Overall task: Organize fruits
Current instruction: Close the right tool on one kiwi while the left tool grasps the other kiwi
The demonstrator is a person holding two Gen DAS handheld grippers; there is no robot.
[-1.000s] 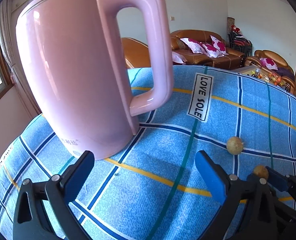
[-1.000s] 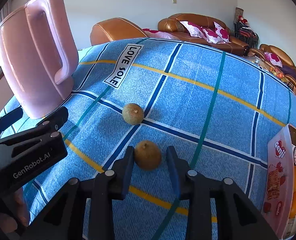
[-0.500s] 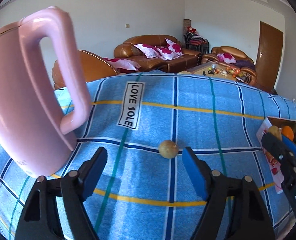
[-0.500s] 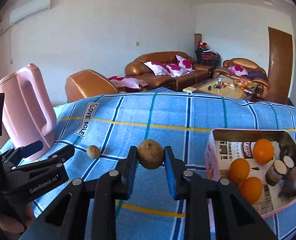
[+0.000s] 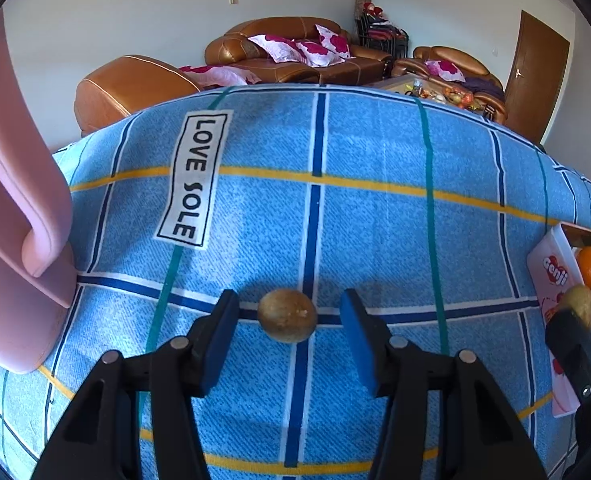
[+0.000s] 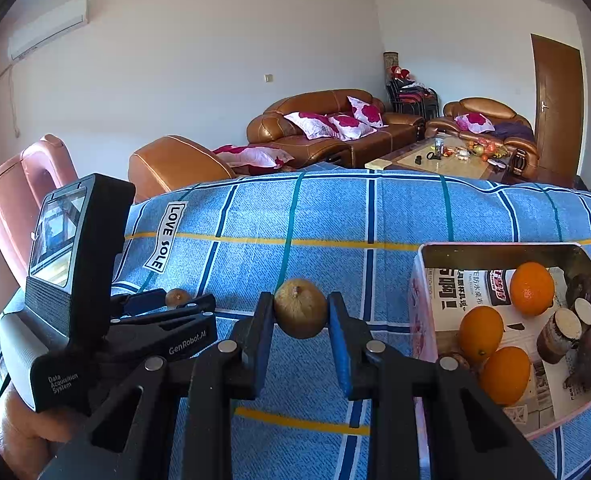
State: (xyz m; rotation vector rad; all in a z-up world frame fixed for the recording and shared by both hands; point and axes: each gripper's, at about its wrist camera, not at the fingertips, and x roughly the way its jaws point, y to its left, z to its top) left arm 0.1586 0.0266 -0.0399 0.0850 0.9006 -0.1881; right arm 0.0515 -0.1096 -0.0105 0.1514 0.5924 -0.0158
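- Right hand-held gripper [image 6: 301,312]: its pads are clamped on a brown fruit [image 6: 300,308], held above the blue checked table [image 6: 335,220].
- Right of it, near: a pink box [image 6: 421,300] with oranges [image 6: 531,288].
- Left hand-held gripper [image 5: 289,318]: jaws part open and just been closing, a second small brown fruit [image 5: 287,320] lying between them on the cloth, untouched.
- Far left: a pink kettle [image 5: 11,248].

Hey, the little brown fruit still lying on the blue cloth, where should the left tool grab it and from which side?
Grip the brown fruit across its widest middle, coming down from above and behind as the left tool already sits. It is round, lies loose on the checked cloth and has clear space either side. The pads have just been closing around it but do not touch it yet.
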